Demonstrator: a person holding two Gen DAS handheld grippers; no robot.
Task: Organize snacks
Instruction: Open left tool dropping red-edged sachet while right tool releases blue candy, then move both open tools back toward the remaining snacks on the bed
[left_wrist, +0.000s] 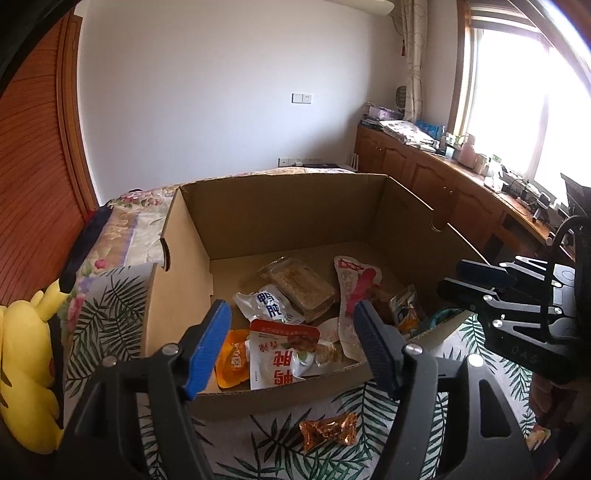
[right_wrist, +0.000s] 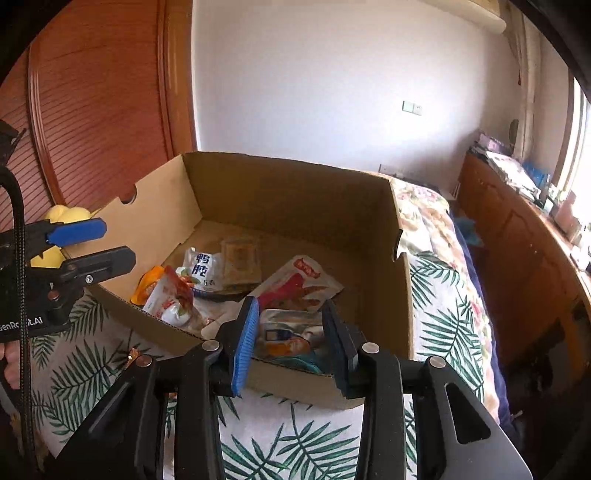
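left fingers (left_wrist: 291, 345): open, empty, above brown cardboard box (left_wrist: 280, 206) snacks
right fingers (right_wrist: 290, 343): apart, silver-orange snack packet (right_wrist: 286, 334) lies between, ungripped

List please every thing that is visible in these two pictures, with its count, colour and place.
cardboard box: one, brown, open, on the leaf-print cloth
snack packets: several, white, red, orange, inside the box
gold-wrapped snack: one, on the cloth before the box
yellow plush toy: one, left of the box
wooden cabinets: brown, under the window
left gripper: black, blue pads, open, empty
right gripper: same, open, empty
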